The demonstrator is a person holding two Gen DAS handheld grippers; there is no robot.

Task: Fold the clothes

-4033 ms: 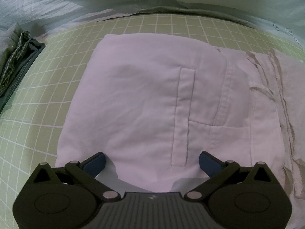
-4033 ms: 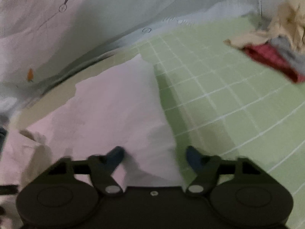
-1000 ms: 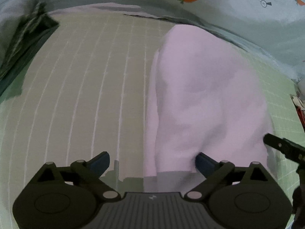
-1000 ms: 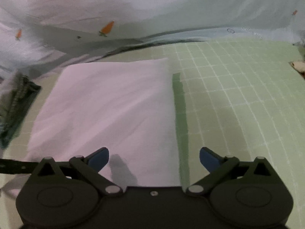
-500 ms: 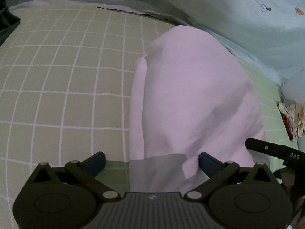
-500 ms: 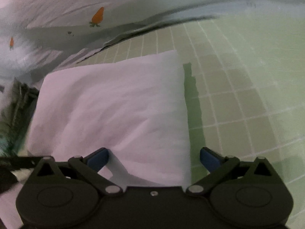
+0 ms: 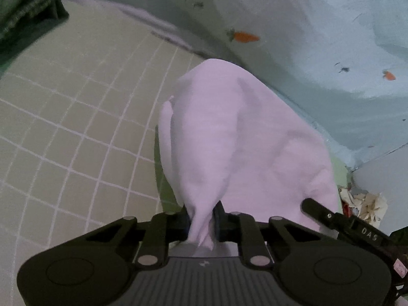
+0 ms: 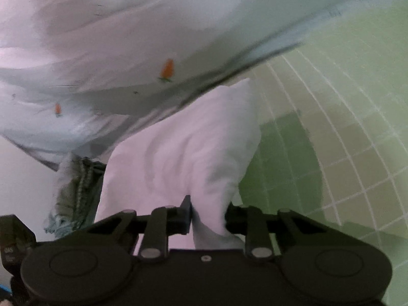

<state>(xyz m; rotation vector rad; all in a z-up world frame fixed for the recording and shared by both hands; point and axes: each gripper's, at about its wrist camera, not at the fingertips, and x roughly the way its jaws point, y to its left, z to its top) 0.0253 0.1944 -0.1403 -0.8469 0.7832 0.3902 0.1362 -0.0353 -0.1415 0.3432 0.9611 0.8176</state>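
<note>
Where the left gripper (image 7: 202,220) has just closed, a gathered edge of the white garment (image 7: 229,137) is pinched between its pads; the right gripper (image 8: 207,215) has just closed on another bunch likewise. Beyond both, the cloth stretches lengthwise away over the green checked sheet (image 7: 76,117), towards the carrot-print bedding (image 7: 306,38).

The place looks like a home bedroom: a bed spread with a green grid-patterned sheet (image 7: 76,117), a pale blue carrot-print quilt (image 7: 293,25) bunched along its edge, and piles of clothes (image 7: 364,201) lying on it.
</note>
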